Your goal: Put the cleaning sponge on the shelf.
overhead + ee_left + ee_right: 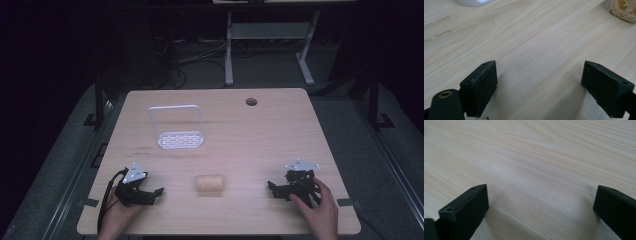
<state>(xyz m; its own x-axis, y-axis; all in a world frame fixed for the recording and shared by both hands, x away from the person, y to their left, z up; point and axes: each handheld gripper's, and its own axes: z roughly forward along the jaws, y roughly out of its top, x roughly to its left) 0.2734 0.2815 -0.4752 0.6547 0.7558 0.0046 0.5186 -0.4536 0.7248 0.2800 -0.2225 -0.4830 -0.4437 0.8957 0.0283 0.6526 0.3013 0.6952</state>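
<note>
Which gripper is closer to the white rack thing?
Left. The left gripper sits below the white rack, slightly to its left; the right gripper is farther off, across the table at the right.

Both hands rest low, left gripper (159, 191) and right gripper (270, 186) apparently spread wide.

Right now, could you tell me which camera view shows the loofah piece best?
The high view: the whole loofah piece lies on the table between both tools. The left gripper view catches just its cropped edge at top right.
</note>
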